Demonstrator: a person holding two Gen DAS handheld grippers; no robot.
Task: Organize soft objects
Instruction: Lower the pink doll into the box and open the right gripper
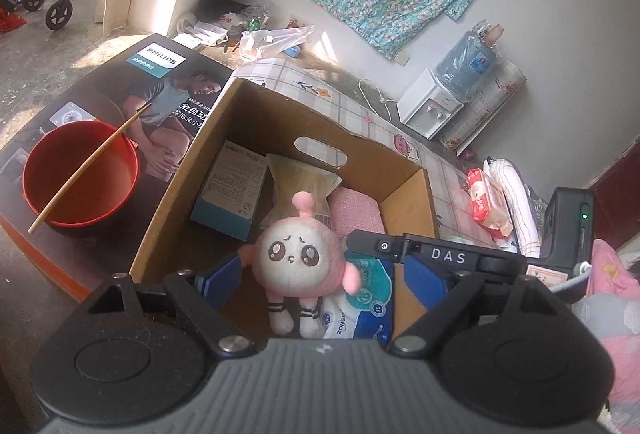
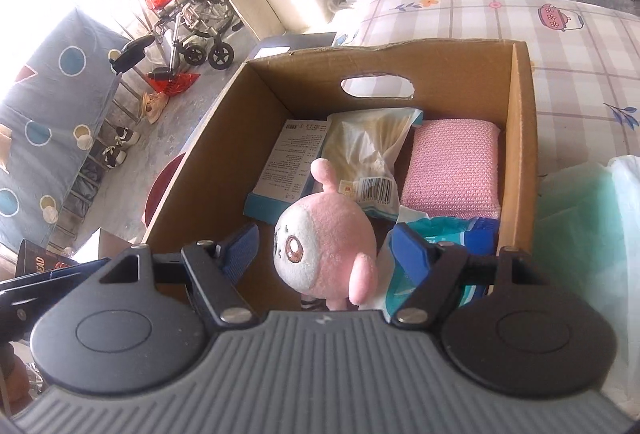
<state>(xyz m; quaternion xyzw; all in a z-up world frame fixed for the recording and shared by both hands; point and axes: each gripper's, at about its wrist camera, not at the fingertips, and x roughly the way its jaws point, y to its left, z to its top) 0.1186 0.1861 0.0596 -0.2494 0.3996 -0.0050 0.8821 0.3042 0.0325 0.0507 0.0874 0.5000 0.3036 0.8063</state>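
A pink and white plush doll (image 1: 298,258) stands upright near the front of an open cardboard box (image 1: 224,122), leaning on a blue and white wipes pack (image 1: 360,298). My left gripper (image 1: 324,276) is open above the box; the doll sits between its blue pads, close to the left one and clear of the right. In the right wrist view the doll (image 2: 328,234) is also between the pads of my right gripper (image 2: 326,250), which is open with a gap on both sides. Behind it in the box (image 2: 516,138) lie a pink knitted pad (image 2: 452,170), a clear packet (image 2: 368,150) and a small carton (image 2: 288,162).
A red bowl (image 1: 80,174) with a chopstick across it sits on a large printed carton (image 1: 120,94) left of the box. A red tissue pack (image 1: 488,202) lies on the checked cloth (image 2: 580,46) to the right. A black bar marked DAS (image 1: 448,256) crosses in front.
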